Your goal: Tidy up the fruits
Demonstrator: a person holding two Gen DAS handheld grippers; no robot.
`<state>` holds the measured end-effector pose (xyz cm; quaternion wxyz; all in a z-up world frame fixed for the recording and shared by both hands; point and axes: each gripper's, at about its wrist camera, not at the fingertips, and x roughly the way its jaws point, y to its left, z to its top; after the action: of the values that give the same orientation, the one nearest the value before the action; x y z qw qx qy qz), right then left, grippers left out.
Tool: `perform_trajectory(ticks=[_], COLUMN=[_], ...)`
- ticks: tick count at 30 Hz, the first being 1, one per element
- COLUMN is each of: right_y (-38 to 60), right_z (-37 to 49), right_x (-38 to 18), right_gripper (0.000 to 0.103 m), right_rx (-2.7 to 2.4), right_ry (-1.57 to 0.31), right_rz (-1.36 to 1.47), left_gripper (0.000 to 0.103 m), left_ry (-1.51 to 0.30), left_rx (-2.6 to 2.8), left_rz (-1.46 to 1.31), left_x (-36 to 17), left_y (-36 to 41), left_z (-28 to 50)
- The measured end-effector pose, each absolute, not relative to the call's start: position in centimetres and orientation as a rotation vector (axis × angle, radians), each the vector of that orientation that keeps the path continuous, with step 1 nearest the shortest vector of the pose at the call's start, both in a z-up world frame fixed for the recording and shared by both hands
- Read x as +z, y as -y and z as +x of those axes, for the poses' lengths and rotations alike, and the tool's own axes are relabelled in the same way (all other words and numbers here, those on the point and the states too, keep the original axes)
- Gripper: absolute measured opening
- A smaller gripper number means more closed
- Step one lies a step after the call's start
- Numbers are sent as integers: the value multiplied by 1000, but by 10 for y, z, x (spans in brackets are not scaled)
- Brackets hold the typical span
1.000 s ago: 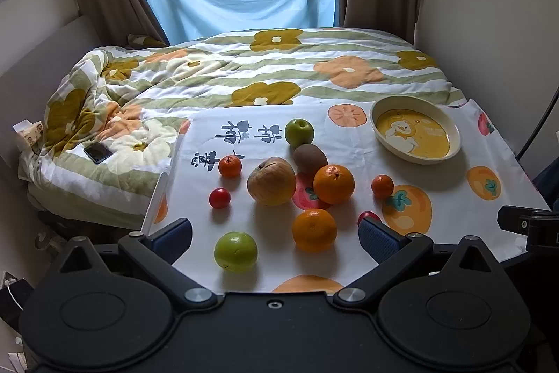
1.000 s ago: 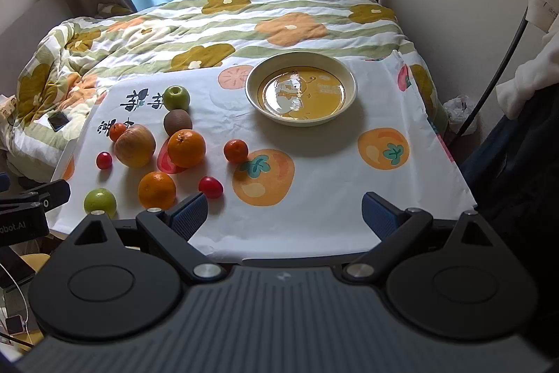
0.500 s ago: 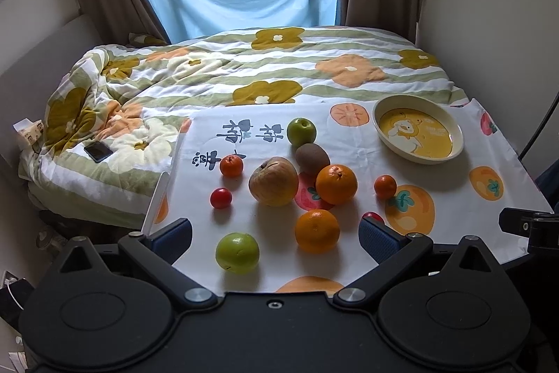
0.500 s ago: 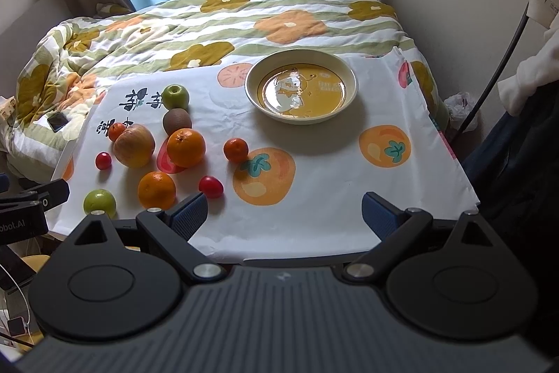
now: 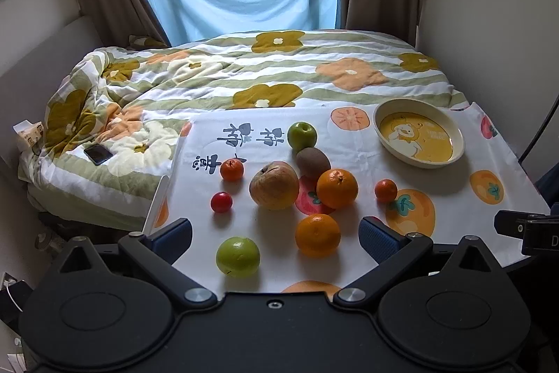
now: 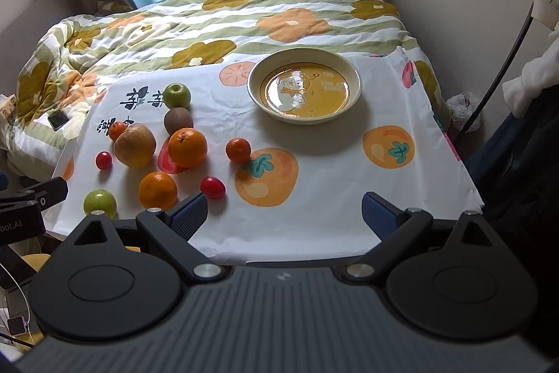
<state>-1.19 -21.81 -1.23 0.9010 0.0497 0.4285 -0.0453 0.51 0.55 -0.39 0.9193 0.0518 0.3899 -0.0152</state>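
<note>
Fruits are scattered loose left of the yellow bowl on the cloth-covered table: round, smooth apples, glossy oranges, a fuzzy kiwi. Both the left hand-held gripper and right hand-held gripper are spread wide, holding nothing.

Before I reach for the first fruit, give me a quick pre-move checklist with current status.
1. Left gripper open, nothing held: ok.
2. Right gripper open, nothing held: ok.
3. Yellow bowl upright, no fruit inside: ok.
4. Nearest fruits, the green apple and the orange, lie apart with room for fingers: ok.
5. Kiwi clear of the upper orange: cannot tell, they sit very close.
6. Tablecloth flat: ok.
</note>
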Motion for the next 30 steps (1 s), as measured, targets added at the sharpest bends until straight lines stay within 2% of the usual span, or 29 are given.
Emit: perform_trajectory(ticks=[30], right_y=[219], right_z=[-8], right_x=[-13], right_gripper=[103], right_rx=[-91], right_ry=[-888], right_rz=[107], left_gripper=[103], left_ry=[-793], left_rx=[-28], left_rz=[120], left_x=[-1], left_y=[-1], left_z=[9])
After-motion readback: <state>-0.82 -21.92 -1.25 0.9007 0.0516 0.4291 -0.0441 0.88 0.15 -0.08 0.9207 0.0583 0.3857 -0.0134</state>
